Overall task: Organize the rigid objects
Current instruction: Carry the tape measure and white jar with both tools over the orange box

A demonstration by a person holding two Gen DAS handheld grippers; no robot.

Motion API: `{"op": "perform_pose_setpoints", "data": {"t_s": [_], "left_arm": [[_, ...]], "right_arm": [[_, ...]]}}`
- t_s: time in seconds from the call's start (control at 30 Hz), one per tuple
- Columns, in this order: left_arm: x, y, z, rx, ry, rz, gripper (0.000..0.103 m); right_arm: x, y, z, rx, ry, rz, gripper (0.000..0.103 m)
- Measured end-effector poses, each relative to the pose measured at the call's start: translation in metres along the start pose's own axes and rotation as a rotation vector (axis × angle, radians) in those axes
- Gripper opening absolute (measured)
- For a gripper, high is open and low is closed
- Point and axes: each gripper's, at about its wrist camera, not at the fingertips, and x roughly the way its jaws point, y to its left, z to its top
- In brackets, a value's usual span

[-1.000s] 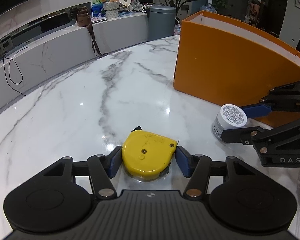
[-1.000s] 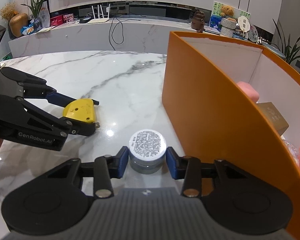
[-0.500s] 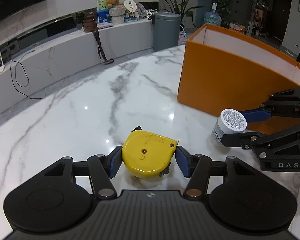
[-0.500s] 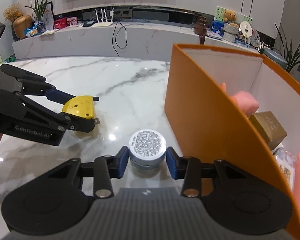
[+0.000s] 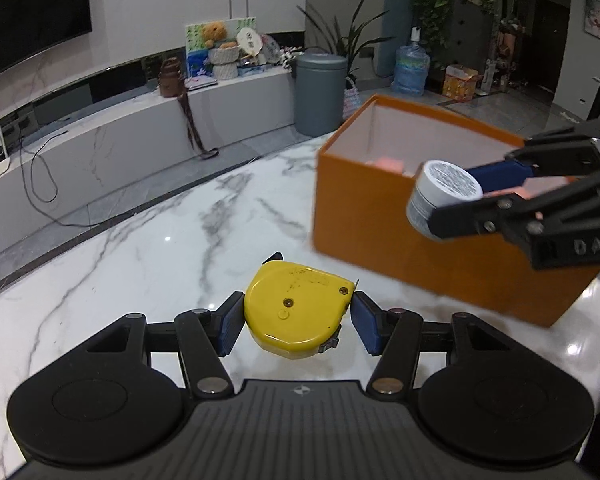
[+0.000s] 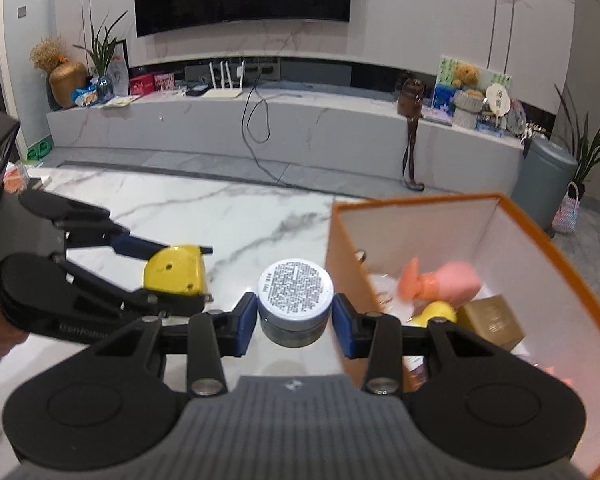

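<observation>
Above the marble table (image 5: 148,248), both tools carry a load, and neither load is in the box yet. The left gripper (image 5: 298,316) is clamped on a yellow tape measure (image 5: 296,308), its blue pads pressed against the two sides, with the case clear of the tabletop. The right gripper (image 6: 295,318) is closed on a small round jar (image 6: 295,300) with a printed white lid, also off the table, just beside the near wall of the orange box (image 6: 560,256). From the left wrist camera that jar (image 5: 444,196) appears level with the box rim, in front of the opening rather than over it.

Some of the sorting looks done. Inside the box lie a pink item (image 6: 444,280), something yellow (image 6: 440,314), a small gold carton (image 6: 492,322) and some pale things underneath that are too blurred to name. No other loose items show on the part of the table that the two cameras cover, though the far left edge of the right wrist view is cluttered and unclear.

What seems left is the last stretch for these two pieces: carry each over the orange rim, lower it among what is already there, and let go. The jar is closer to the opening than the tape measure, so it looks likely to go in first. Whether more remains out of view cannot be told.
</observation>
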Motion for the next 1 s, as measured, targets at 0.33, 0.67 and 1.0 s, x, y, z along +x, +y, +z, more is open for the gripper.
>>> {"op": "perform_pose_setpoints", "data": {"t_s": [0.33, 0.67, 1.0], "left_arm": [[-0.016, -0.043, 0.031, 0.053, -0.031, -0.059, 0.066], [0.004, -0.098, 0.079, 0.208, -0.034, -0.111, 0.066], [0.055, -0.137, 0.111, 0.37, 0.056, -0.129, 0.066]], "right_arm": [[-0.043, -0.048, 0.018, -0.024, 0.011, 0.01, 0.041], [-0.061, -0.121, 0.011, 0.019, 0.032, -0.056, 0.041], [-0.047, -0.158, -0.003, 0.027, 0.127, -0.067, 0.041]]}}
